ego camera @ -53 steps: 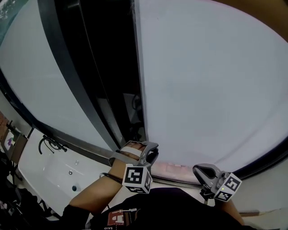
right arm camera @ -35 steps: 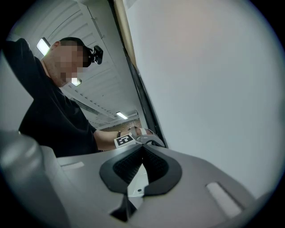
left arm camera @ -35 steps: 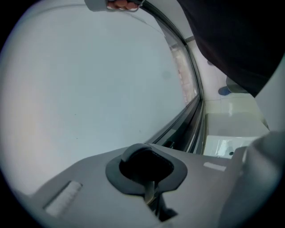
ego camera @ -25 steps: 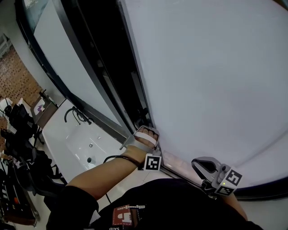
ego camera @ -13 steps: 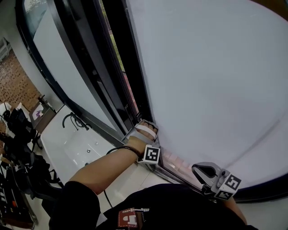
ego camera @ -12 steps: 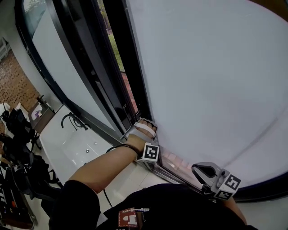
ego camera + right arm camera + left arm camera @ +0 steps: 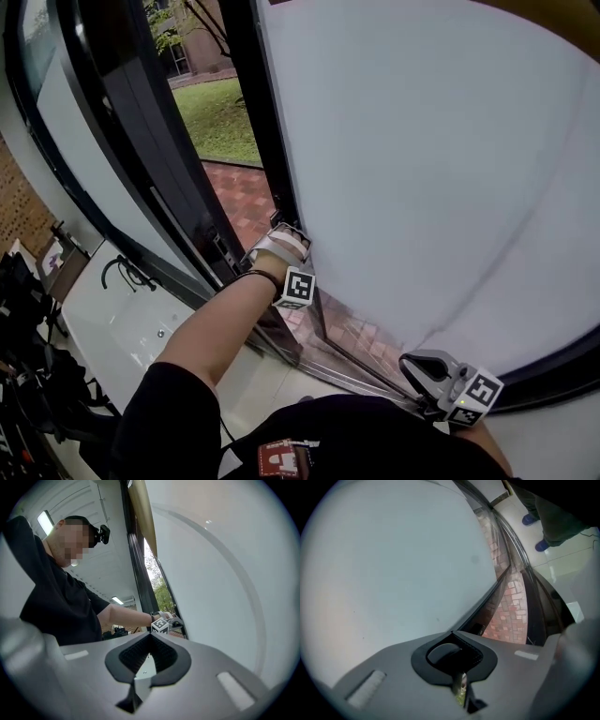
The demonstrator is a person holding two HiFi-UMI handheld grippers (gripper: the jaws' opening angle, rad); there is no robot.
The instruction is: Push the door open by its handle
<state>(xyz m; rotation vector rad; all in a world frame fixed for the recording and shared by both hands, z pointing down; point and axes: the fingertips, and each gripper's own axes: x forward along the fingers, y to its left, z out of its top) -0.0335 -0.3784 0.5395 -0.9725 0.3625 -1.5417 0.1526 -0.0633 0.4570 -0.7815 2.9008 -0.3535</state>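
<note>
Both claws closed, empty; left claw (image 7: 281, 234) at door (image 7: 422, 169) edge, handle out of sight; right claw (image 7: 419, 364) low.

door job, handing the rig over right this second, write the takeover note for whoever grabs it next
Door: white panel, partly open. Brick paving and grass show through the gap.
Left tool: at the Door's edge, arm stretched forward. Its jaws are closed on a dark rounded part, apparently the handle.
Right tool: jaws together, empty, held low by the body and off the Door.
Done: handle gripped, Door partly open.
Left: probably push on by the handle until the gap is wide enough, then release.
</note>
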